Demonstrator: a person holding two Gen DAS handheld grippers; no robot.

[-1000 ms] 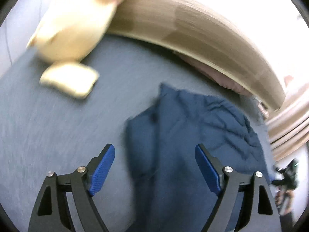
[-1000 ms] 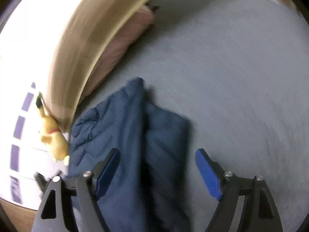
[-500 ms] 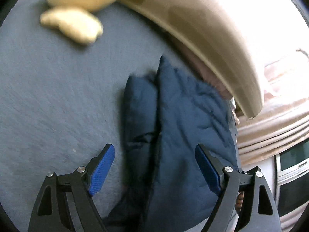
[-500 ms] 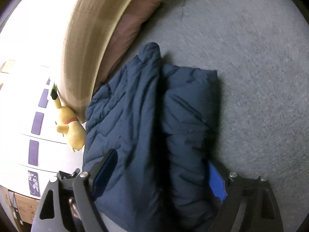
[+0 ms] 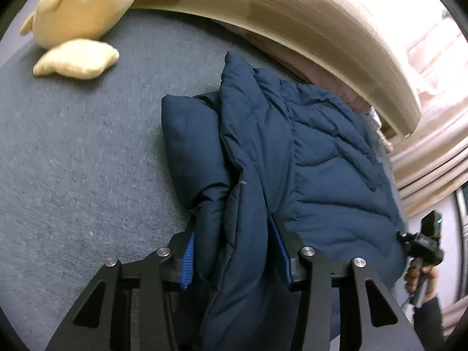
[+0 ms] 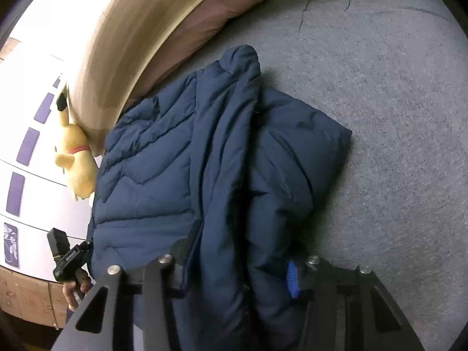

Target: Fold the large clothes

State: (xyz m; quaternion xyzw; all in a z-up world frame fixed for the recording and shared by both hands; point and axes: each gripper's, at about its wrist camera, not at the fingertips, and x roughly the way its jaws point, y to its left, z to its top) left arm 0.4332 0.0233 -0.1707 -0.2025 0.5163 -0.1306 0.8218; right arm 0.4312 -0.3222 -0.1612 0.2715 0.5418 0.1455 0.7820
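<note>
A navy quilted puffer jacket [image 5: 307, 158] lies bunched lengthwise on the grey bed cover [image 5: 73, 161]; it also shows in the right wrist view [image 6: 181, 158]. My left gripper [image 5: 234, 248] is shut on a thick fold of the jacket's near edge, blue pads pressing both sides. My right gripper [image 6: 237, 269] is shut on another part of the same edge, with one blue pad [image 6: 291, 278] showing and the other buried in fabric. Each view shows the other gripper's handle and hand at its side.
A yellow plush toy [image 5: 79, 14] lies at the head of the bed, also seen in the right wrist view [image 6: 76, 161]. A wooden headboard [image 5: 292, 29] curves behind the jacket, with a pink pillow [image 6: 222, 14] against it. Grey cover [image 6: 395, 117] extends to the right.
Both grippers moved down onto the jacket's near edge and closed from wide open onto the fabric. The jacket now fills more of both views.
</note>
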